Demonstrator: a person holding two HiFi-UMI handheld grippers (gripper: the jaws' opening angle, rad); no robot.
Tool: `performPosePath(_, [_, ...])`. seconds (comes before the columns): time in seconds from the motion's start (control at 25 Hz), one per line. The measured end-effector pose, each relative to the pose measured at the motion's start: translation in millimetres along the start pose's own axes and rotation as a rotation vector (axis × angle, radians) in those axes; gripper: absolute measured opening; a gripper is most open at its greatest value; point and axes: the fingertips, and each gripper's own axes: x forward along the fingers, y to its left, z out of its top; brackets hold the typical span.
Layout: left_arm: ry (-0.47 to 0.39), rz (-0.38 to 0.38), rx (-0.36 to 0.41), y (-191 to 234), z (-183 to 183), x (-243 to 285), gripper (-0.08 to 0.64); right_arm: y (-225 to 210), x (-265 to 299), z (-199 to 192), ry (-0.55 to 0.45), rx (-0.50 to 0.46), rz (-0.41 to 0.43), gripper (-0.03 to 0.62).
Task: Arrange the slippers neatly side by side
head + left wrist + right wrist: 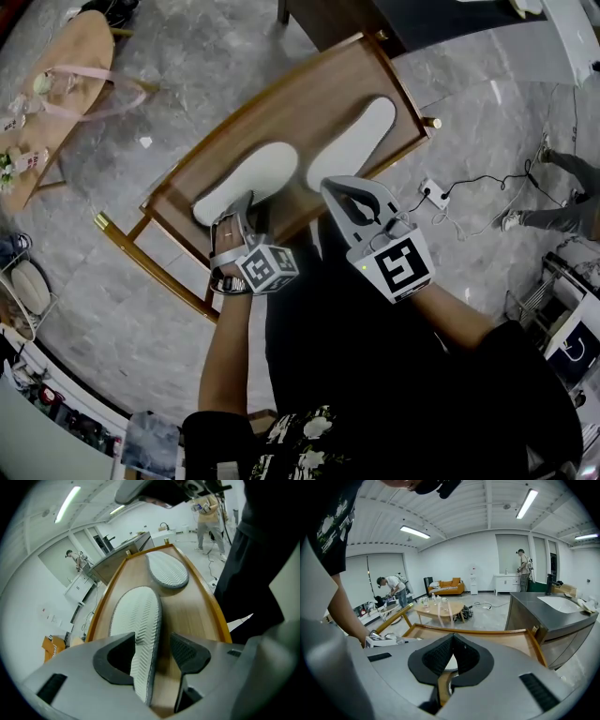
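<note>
Two white slippers lie sole-up on a wooden bench. In the head view the left slipper is nearer me and the right slipper lies further along, its heel end near my right gripper. My left gripper points steeply down over the left slipper's near end. In the left gripper view the near slipper runs between the open jaws of my left gripper; bare wood shows beside the right pad. The other slipper lies beyond. My right gripper is shut on nothing, just above the bench.
The bench has a raised wooden rim. A round wooden table stands at the far left, a power strip with cable lies on the floor to the right, and a person's legs are beyond it. A dark counter stands at the right.
</note>
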Motion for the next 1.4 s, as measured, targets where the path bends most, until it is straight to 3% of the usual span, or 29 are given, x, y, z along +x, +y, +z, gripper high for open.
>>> performPosePath(0.24, [0.016, 0.068, 0.070, 2, 0, 2, 0.222, -1, -2, -1, 0.006, -0.024, 0.002, -0.002])
performPosePath(0.36, [0.012, 0.095, 0.060, 4, 1, 2, 0.153, -1, -3, -2, 0.003, -0.021, 0.002, -0.002])
performPosePath(0.44, [-0.018, 0.109, 0.025, 7, 5, -3, 0.113, 0, -3, -2, 0.002, -0.020, 0.003, -0.002])
performPosePath(0.76, [-0.105, 0.131, -0.128, 22, 27, -30, 0.060, 1, -3, 2, -0.016, -0.023, 0.012, -0.002])
performPosePath(1.2, [-0.144, 0.139, -0.284, 45, 44, -53, 0.029, -1, 4, 15, -0.024, -0.067, 0.059, -0.002])
performPosePath(1.4, [-0.175, 0.151, -0.451, 63, 52, -66, 0.029, -5, 10, 15, -0.014, -0.078, 0.084, -0.002])
